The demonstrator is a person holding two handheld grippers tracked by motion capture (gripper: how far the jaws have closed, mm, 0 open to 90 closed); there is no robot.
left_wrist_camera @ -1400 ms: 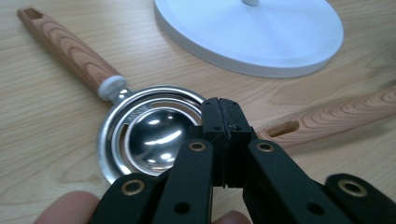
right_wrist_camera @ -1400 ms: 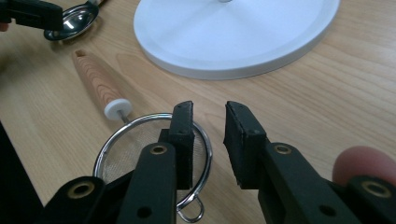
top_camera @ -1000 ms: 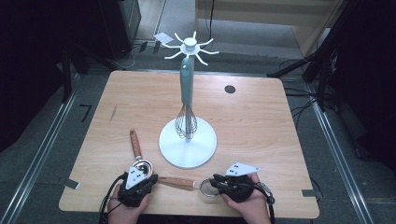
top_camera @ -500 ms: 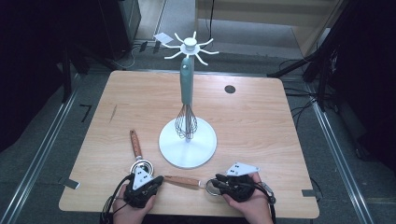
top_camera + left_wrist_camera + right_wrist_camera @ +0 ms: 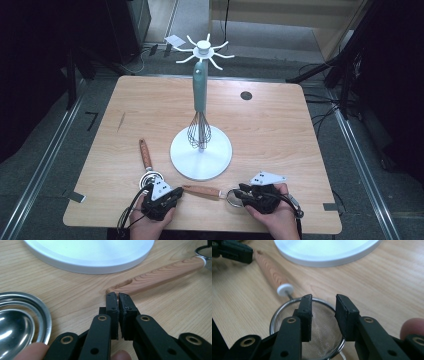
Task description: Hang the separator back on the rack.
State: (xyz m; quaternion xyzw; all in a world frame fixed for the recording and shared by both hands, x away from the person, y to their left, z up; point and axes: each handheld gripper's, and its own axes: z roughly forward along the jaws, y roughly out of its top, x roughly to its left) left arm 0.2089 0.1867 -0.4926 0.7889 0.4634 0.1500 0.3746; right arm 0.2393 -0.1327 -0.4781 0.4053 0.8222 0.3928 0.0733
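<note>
Wooden-handled and mesh-bowled, the small strainer [image 5: 212,191] is lying along the worktop's [image 5: 280,130] near edge, just in front of the white stand base [image 5: 201,152]. The right gripper [image 5: 323,305] is hovering over the strainer's rim with its jaws partly apart and opening, gripping nothing. The left gripper [image 5: 118,298], jaws almost together and empty, is sitting at the handle's free end, beside a metal measuring spoon [image 5: 17,320]. A clean pickup probably means straddling the handle squarely, then closing firmly so the bowl isn't swinging.
</note>
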